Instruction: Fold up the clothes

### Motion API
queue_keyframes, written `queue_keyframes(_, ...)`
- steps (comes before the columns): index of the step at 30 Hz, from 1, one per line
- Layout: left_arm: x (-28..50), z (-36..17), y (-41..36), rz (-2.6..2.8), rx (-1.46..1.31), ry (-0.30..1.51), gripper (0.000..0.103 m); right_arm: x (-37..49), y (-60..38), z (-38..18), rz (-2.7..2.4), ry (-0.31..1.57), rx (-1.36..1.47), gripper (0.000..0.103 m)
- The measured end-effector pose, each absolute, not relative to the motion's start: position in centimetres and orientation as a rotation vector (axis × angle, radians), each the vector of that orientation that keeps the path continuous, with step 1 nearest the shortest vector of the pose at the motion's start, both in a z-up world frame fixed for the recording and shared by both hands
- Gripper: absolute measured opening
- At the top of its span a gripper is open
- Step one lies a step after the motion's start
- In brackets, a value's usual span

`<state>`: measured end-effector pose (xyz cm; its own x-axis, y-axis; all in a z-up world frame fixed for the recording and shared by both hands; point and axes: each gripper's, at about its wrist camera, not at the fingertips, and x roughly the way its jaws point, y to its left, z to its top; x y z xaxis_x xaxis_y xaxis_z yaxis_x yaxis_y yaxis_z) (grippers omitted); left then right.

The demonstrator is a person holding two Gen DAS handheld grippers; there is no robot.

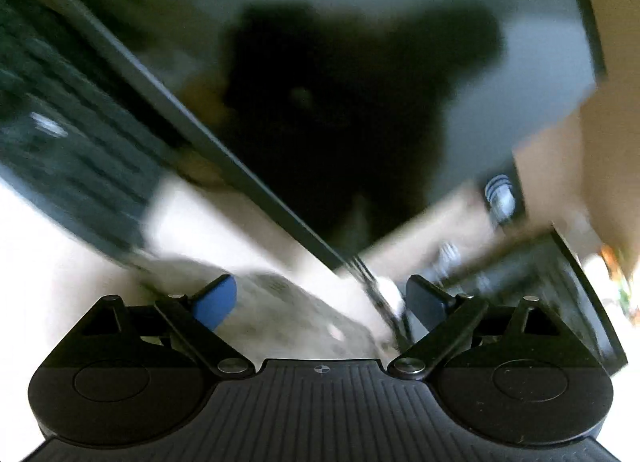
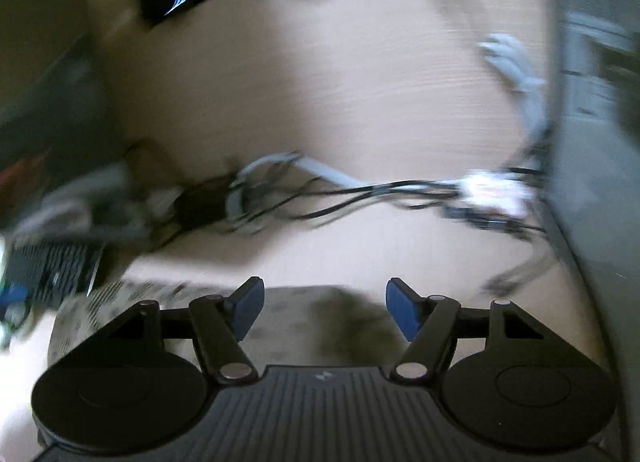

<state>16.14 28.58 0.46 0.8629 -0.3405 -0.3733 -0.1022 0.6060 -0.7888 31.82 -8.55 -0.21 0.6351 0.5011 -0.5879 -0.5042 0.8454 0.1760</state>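
Two tools, left tool (image 1: pixel 320 300) and right tool (image 2: pixel 324 312) agape, one speckled cloth (image 2: pixel 304 314)

Pale matt wood-grain desk (image 2: pixel 320 74) — speckled grey cloth (image 2: pixel 304 314), glossy dark screen (image 1: pixel 360 22)

Both grippers (image 1: pixel 320 302) (image 2: pixel 325 308) agape, empty.

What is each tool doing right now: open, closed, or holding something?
Left tool: open, nothing between its pads.
Right tool: open, holding nothing; a grey patterned cloth lies below it.
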Motion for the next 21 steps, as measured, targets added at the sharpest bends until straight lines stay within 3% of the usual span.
queue_keyframes(5, 19.5, -4.1, 23.7, -0.071, -0.798, 0.764, 0.095, 30.4, -2.9, -4.6, 0.679, 0.779, -0.212, 0.074)
queue_keyframes(21, 14.9, -6.2, 23.7, -0.110, -0.958, 0.750, 0.094, 25.5, -6.2, -5.4, 0.605, 0.752, -0.187, 0.081)
